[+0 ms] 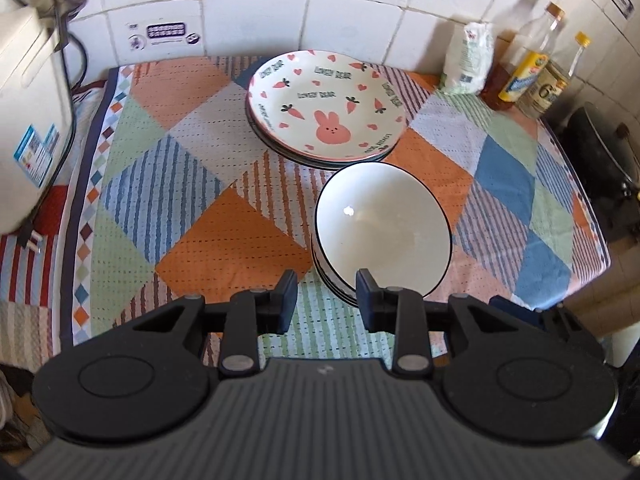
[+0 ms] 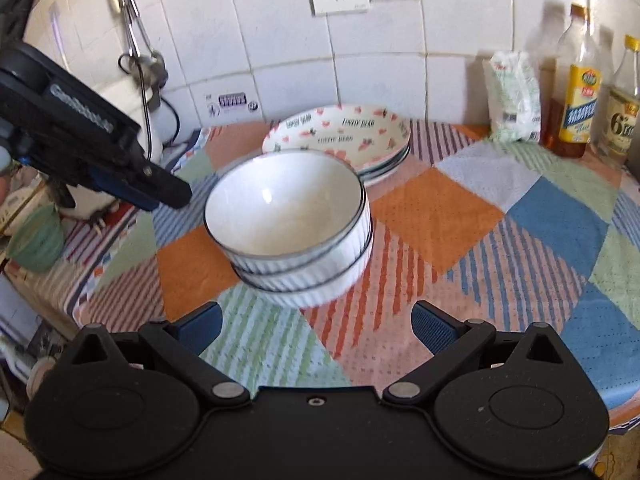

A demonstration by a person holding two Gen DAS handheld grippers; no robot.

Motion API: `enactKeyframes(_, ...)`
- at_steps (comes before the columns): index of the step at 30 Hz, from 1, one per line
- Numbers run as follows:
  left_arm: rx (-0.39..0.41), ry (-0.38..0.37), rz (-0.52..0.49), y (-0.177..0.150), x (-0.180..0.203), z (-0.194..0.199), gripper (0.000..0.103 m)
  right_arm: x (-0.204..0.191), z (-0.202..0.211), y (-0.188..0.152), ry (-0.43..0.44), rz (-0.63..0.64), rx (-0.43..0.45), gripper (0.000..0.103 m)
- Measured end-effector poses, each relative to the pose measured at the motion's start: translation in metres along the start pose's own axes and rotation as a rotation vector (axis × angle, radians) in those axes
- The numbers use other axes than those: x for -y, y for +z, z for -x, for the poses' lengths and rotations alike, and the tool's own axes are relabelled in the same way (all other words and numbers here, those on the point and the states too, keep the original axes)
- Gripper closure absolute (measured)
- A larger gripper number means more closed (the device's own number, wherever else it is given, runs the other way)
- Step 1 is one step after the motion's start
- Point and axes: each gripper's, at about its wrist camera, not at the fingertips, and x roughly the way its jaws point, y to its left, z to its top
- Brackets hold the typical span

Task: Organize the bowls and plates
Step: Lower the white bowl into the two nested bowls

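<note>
**Both grippers empty, stacks already formed**

Left gripper [image 1: 326,300] sits nearest, jaws narrow with nothing between them, tips just short of the bowl stack [image 1: 382,228]. Right gripper [image 2: 316,324] is spread wide, also empty, facing the same stack from the front edge of the patchwork cloth [image 2: 440,216]. Ribbed white bowls are nested, which keeps the footprint small. Just behind them, touching or nearly so (can't tell), is the carrot-print plate stack [image 1: 326,106], bunny plate on top. Oil bottles [image 2: 580,80] line the tiled wall, well apart. Sorting looks about done.
</note>
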Motion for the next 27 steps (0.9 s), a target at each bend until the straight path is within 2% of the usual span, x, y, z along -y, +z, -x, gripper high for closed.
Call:
enactKeyframes(4,0.033,0.036,-0.054,-0.009,0.008,0.006,0.070,0.002,-0.011,-0.007,0.024,0.032,-0.036,0.001)
enactKeyframes(8,0.036,-0.015,-0.032,-0.012,0.005,0.004,0.070,-0.002,-0.020,-0.013,0.073,0.052,-0.008,0.001)
enactKeyframes(11,0.041,-0.065,0.001,-0.011,-0.001,-0.001,0.069,-0.006,-0.032,-0.015,0.043,0.078,0.002,0.001)
enactKeyframes(16,0.044,-0.151,0.077,-0.006,-0.020,-0.025,0.062,-0.007,-0.063,-0.013,0.034,0.084,-0.008,0.003)
enactKeyframes(21,-0.024,-0.227,0.126,-0.002,-0.034,-0.066,0.062,-0.007,-0.086,-0.010,0.017,0.084,0.032,0.003)
enactKeyframes(23,-0.051,-0.239,0.118,-0.001,-0.035,-0.080,0.062,-0.010,-0.090,-0.010,0.002,0.108,0.060,0.003)
enactKeyframes(27,-0.091,-0.272,0.079,0.004,-0.032,-0.100,0.060,-0.016,-0.091,-0.009,-0.056,0.146,0.062,0.002)
